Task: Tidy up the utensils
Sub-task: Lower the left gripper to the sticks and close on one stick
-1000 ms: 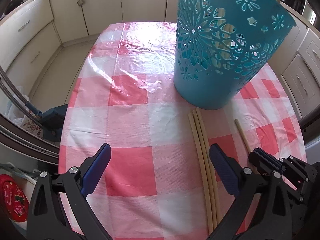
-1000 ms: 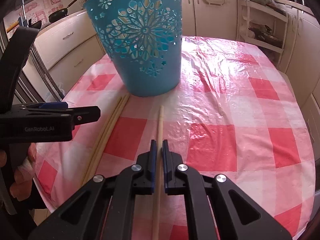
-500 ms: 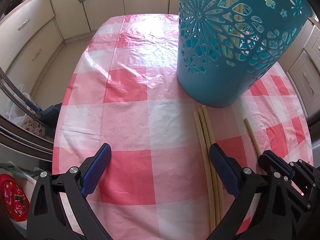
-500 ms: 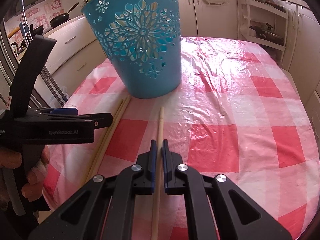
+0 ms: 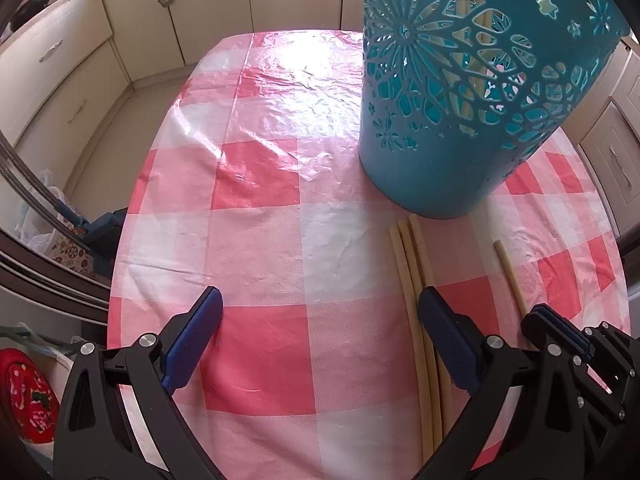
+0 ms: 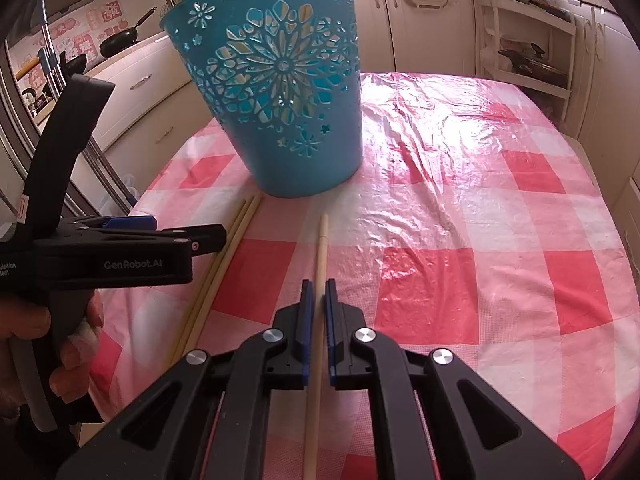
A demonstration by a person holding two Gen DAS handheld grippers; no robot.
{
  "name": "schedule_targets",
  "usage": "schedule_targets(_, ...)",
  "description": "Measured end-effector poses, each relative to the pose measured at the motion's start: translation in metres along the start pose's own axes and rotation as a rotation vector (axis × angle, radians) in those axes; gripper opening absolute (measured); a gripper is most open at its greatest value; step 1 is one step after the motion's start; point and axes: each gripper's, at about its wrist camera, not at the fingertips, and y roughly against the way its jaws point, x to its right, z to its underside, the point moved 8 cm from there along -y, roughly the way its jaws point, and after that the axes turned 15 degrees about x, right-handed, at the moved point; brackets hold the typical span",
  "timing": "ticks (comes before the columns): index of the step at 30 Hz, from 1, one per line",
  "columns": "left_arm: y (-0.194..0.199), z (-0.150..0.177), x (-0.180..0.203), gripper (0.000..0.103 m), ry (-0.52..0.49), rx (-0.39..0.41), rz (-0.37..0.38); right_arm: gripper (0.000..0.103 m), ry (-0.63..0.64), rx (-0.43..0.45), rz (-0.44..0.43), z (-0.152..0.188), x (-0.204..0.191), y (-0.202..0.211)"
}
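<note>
Since a second ago your left gripper (image 5: 318, 306) has moved in toward the basket (image 5: 472, 92): the blue wall now fills more of the left wrist view and its rim runs off the top. In the right wrist view the left tool has come further in from the side and sits higher in frame. Your right gripper (image 6: 319, 294) has hardly shifted, apart from a slight change of angle on the basket.

Right gripper: jaws drawn nearly together on the single stick (image 6: 320, 256), which runs straight out between the pads toward the basket. Whether the stick is lifted or lies on the cloth, I cannot tell; its far tip stops short of the basket's foot.

Left gripper: jaws spread wide, nothing between them. Its right finger (image 5: 444, 332) overlaps the bundle of three sticks (image 5: 414, 264) that lies side by side on the bench (image 5: 256, 240), far ends near the basket's base.

Basket stands upright on the checked cloth. Pale sticks show through its cut-outs, so some utensils are already stowed.

Progress, as a judgement: partway. Left to do: one stick in your right gripper to drop in, then the three on the bench.
</note>
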Motion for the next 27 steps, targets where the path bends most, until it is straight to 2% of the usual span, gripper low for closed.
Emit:
schedule_targets(15, -0.001, -0.003, 0.001, 0.090, -0.008, 0.013, 0.004, 0.006, -0.003, 0.001, -0.003, 0.000, 0.000, 0.000)
schedule_targets(18, -0.001, -0.002, 0.007, 0.082, -0.059, 0.030, -0.021, 0.006, -0.002, -0.001, -0.004, 0.000, 0.000, -0.001)
schedule_targets(21, -0.002, -0.004, 0.009, 0.080, -0.055, 0.031, -0.014, 0.006, -0.003, -0.002, -0.007, -0.001, 0.000, -0.001)
schedule_targets(24, -0.002, -0.005, 0.011, 0.072, -0.059, 0.041, -0.009, 0.007, -0.001, -0.002, -0.007, -0.001, 0.000, -0.002)
schedule_targets(27, 0.000, -0.008, 0.016, 0.054, -0.075, 0.054, 0.011, 0.007, 0.013, 0.001, 0.000, -0.001, -0.001, -0.003)
